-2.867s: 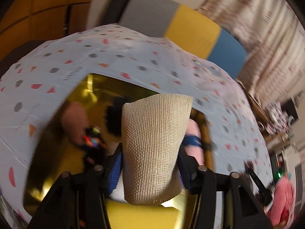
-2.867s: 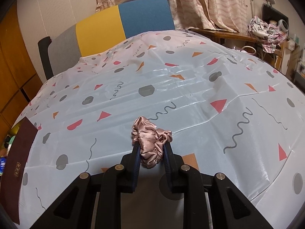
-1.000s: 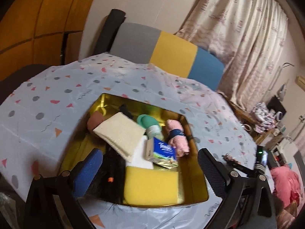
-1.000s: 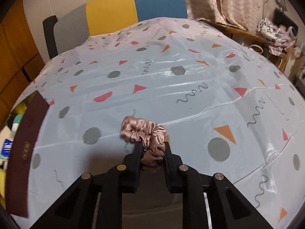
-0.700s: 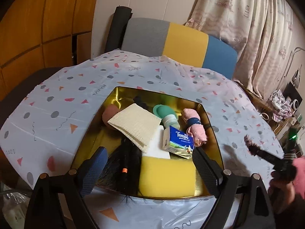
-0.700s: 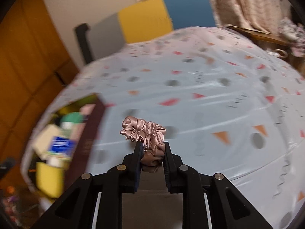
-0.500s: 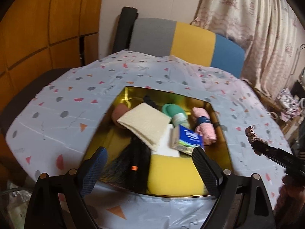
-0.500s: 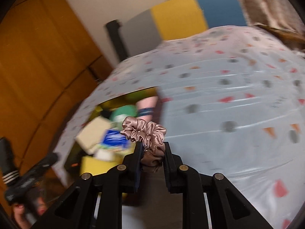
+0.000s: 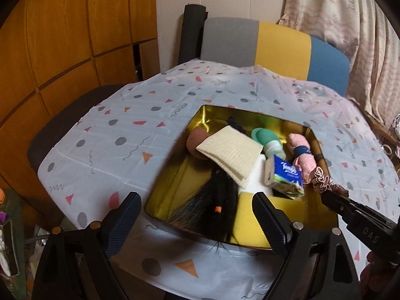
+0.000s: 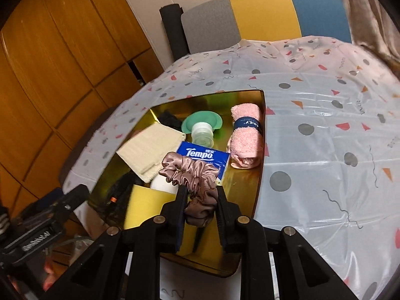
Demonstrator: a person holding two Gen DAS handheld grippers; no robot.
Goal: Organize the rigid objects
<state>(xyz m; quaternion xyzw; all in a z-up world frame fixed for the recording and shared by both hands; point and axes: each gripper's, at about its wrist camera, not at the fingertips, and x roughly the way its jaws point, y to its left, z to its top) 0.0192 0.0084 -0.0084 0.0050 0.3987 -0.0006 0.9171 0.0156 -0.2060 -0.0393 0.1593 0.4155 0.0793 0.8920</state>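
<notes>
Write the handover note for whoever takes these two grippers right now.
Right gripper: shut on the pink scrunchie, held above the gold tin, not yet dropped.
Left gripper: open, empty, at the tin's near edge.
Already in the tin: beige cloth, tissue pack, green bottle, rolled pink towel, yellow sponge, black hairpiece.
Left: release the scrunchie into the tin.

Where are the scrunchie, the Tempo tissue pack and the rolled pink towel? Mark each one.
scrunchie (image 10: pixel 193 175): right wrist view, ruffled satin middle.
Tempo tissue pack (image 10: pixel 200 153): right wrist view, blue printed face.
rolled pink towel (image 10: pixel 246 142): right wrist view, terry side below band.
</notes>
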